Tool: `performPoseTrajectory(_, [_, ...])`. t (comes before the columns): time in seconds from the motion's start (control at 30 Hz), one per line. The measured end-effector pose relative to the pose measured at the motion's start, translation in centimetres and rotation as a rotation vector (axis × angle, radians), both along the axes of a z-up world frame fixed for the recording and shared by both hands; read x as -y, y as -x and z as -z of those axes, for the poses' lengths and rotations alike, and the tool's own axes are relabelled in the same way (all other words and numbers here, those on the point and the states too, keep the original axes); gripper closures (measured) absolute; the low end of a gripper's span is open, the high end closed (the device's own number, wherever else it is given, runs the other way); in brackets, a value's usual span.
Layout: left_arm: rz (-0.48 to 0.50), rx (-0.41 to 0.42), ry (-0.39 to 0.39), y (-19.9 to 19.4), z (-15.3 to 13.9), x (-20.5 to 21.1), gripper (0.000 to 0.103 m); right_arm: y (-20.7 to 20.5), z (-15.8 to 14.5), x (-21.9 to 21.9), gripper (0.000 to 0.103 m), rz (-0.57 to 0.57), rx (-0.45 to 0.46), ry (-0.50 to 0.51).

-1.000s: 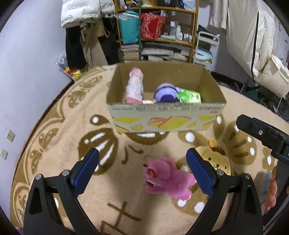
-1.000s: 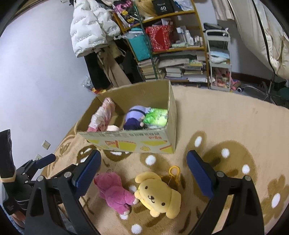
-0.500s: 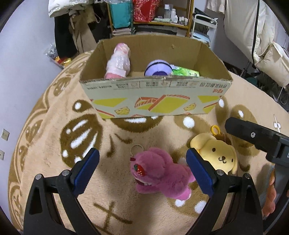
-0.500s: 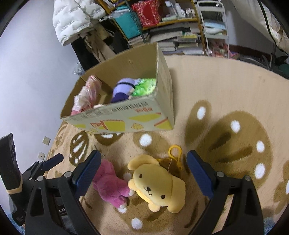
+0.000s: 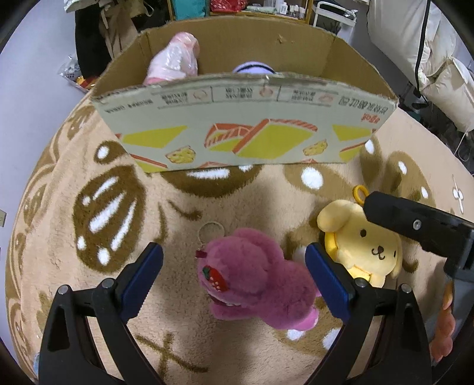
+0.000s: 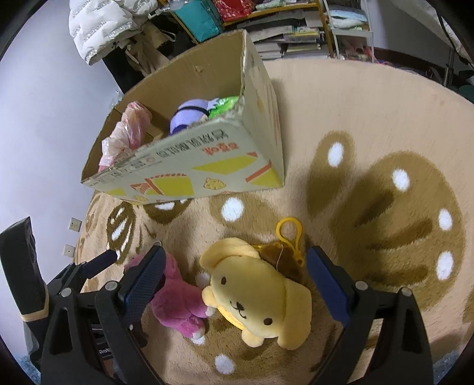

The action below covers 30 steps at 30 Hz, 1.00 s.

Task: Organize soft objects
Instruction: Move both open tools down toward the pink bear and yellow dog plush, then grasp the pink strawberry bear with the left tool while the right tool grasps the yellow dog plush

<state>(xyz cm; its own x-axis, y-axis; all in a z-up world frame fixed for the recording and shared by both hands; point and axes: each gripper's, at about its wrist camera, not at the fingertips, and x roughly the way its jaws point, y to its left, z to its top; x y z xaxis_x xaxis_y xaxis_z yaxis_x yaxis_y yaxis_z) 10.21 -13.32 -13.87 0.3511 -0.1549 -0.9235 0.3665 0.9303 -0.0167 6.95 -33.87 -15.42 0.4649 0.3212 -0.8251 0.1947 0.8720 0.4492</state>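
Note:
A pink plush bear point(image 5: 254, 278) with a strawberry patch lies on the rug, and my left gripper point(image 5: 234, 278) is open with its blue pads on either side of it. Beside it lies a yellow plush dog point(image 6: 260, 299) with a yellow clip ring; my right gripper point(image 6: 237, 284) is open around that one. The pink bear point(image 6: 177, 302) shows partly behind the right gripper's left finger. Behind both toys stands an open cardboard box point(image 5: 246, 124) holding a pink bagged toy point(image 5: 174, 65), a purple plush point(image 6: 189, 115) and a green packet point(image 6: 225, 103).
A beige round rug point(image 6: 370, 124) with brown and white patterns covers the floor. Cluttered shelves point(image 6: 281, 26), hanging coats point(image 6: 100, 26) and a white quilt bag point(image 5: 438, 53) stand behind the box. A purple wall point(image 6: 44, 124) runs along the left.
Both grippers have moved down and forward toward the toys. The box now looms larger. The pink bear sits between the left pads and the yellow dog between the right pads.

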Motion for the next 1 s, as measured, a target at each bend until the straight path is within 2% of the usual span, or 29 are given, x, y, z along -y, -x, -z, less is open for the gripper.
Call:
performPoseTrajectory(0.33, [0.047, -0.033, 0.001, 0.4, 1.0, 1.2, 0.007, -0.6, 1.6, -0.7, 0.003, -0.027, -0.081, -0.003])
performPoseTrajectory(0.5, [0.056, -0.078, 0.011, 0.3, 2.0, 1.6, 0.007, -0.7, 2.3, -0.9, 0.003, -0.035, -0.112, -0.006])
performPoseTrajectory(0.6, [0.071, -0.111, 0.002, 0.5, 2.7, 2.0, 0.007, -0.8, 2.9, -1.0, 0.003, -0.038, -0.139, 0.0])
performPoseTrajectory(0.77, [0.079, -0.114, -0.017, 0.7, 3.3, 2.9, 0.007, -1.0, 3.9, -1.0, 0.003, -0.04, -0.185, -0.007])
performPoseTrajectory(0.87, [0.077, -0.133, -0.019, 0.9, 3.8, 3.1, 0.007, -1.1, 4.0, -1.2, 0.014, -0.052, -0.191, 0.003])
performPoseTrajectory(1.0, [0.04, -0.18, 0.018, 0.4, 5.1, 2.5, 0.007, -0.9, 4.1, -1.4, 0.018, -0.062, -0.198, 0.025])
